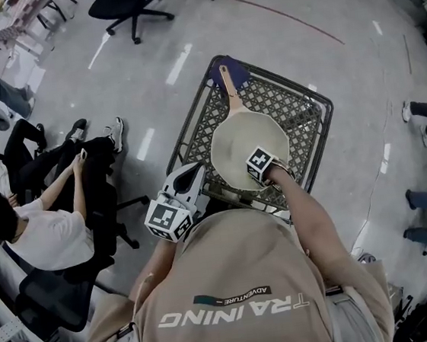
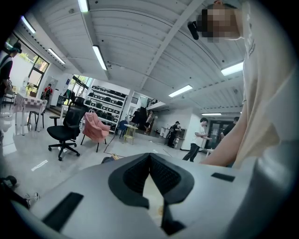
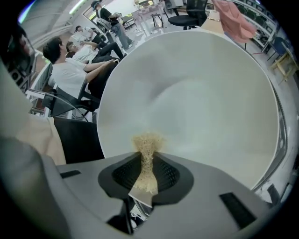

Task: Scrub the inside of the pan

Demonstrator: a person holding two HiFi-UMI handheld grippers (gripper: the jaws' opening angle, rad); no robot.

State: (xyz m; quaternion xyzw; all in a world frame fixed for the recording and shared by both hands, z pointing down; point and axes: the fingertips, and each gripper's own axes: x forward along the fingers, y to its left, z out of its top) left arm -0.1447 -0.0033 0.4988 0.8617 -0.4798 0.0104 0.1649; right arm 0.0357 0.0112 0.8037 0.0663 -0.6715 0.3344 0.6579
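My right gripper [image 3: 147, 156] pinched the fibre scrubber [image 3: 147, 141] over the pan [image 3: 196, 93]; my left gripper [image 2: 149, 156] was closed, empty. I judged the unsteadied pan might skid under scrubbing.

An open lab-like hall: ahead of the left gripper [image 2: 150, 156] stand storage shelves [image 2: 108, 103], office chairs [image 2: 65, 130] on polished floor [image 2: 88, 158], strip lights [image 2: 99, 57] overhead.

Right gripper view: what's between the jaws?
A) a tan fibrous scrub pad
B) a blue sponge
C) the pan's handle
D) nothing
A: the right gripper has its jaws closed on a tan fibrous scrub pad, whose frayed end pokes out toward the inside of the round cream pan.
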